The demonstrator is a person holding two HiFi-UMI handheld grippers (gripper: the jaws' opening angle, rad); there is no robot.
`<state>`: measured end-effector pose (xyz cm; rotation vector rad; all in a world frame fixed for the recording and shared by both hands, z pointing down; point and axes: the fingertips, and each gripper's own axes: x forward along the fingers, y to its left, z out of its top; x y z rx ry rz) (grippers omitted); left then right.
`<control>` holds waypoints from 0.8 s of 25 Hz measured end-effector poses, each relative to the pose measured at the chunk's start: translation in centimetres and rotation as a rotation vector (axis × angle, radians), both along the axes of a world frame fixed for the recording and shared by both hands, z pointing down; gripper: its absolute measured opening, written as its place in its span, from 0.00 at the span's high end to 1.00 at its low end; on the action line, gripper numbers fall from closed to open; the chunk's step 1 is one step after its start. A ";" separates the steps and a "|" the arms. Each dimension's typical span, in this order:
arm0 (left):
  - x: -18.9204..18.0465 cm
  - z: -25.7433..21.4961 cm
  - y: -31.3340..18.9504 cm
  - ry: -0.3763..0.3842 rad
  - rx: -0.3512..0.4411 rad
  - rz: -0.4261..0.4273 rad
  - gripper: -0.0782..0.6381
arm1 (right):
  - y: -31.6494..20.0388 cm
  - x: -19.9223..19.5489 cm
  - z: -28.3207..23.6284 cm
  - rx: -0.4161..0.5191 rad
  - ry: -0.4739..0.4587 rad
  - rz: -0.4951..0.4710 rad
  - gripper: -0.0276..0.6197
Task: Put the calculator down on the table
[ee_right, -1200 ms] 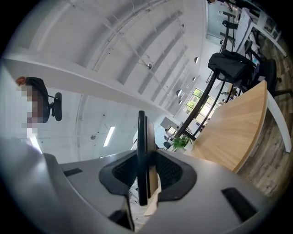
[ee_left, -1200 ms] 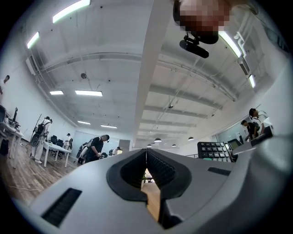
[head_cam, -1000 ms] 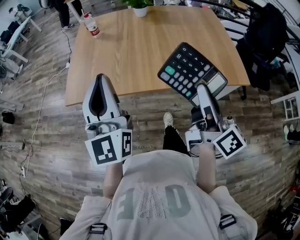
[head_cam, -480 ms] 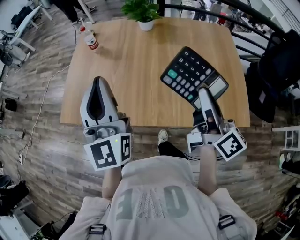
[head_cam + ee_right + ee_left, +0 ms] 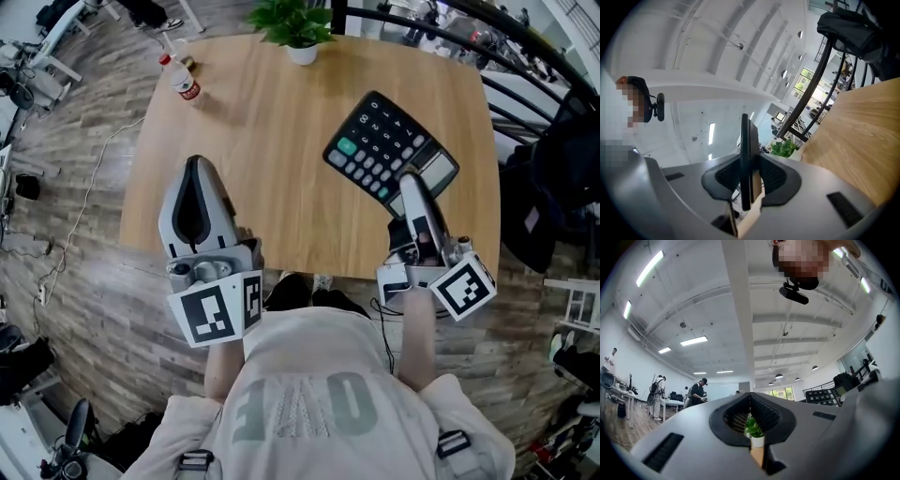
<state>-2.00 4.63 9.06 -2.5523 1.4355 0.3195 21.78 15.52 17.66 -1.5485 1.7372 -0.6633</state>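
The black calculator [image 5: 387, 150] with its green key hangs tilted over the right part of the wooden table [image 5: 272, 122]. My right gripper [image 5: 411, 184] is shut on its near edge by the display. In the right gripper view the calculator [image 5: 746, 159] stands edge-on between the pads of that gripper [image 5: 749, 174], with the table top [image 5: 855, 140] to the right. My left gripper [image 5: 195, 171] is over the table's near left edge, shut with nothing in it. In the left gripper view its jaws [image 5: 750, 399] meet, and the calculator [image 5: 822, 396] shows to the right.
A potted plant [image 5: 300, 36] stands at the table's far edge, and a plastic bottle [image 5: 181, 77] stands at its far left corner. Black railings and a dark bag [image 5: 562, 178] are to the right. Cables and chair bases lie on the wooden floor at the left.
Both grippers have moved forward from over the floor to over the table's near edge. The calculator, still gripped, is now above the table top.
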 end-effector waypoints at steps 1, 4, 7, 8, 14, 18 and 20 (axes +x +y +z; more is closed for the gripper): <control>0.0 0.1 -0.3 0.001 -0.002 -0.002 0.88 | -0.3 0.0 0.2 -0.004 0.000 -0.003 0.79; 0.1 0.3 -1.6 -0.004 0.005 0.000 0.88 | -1.4 0.0 0.5 -0.012 0.008 -0.006 0.79; 0.4 0.1 -2.8 -0.004 0.021 0.007 0.88 | -2.6 0.2 0.4 -0.016 0.015 -0.009 0.79; 0.5 0.0 -3.2 -0.003 0.025 0.008 0.88 | -3.0 0.3 0.4 -0.022 0.021 -0.013 0.79; 0.7 -0.1 -6.1 0.014 0.016 0.003 0.88 | -6.0 0.3 -0.2 -0.068 0.066 -0.093 0.79; 0.5 0.7 -7.0 0.004 -0.002 -0.006 0.88 | -8.3 0.2 -0.4 -0.136 0.174 -0.179 0.79; 0.2 1.2 -7.6 0.005 -0.018 -0.010 0.88 | -9.7 0.1 -0.3 -0.190 0.248 -0.229 0.79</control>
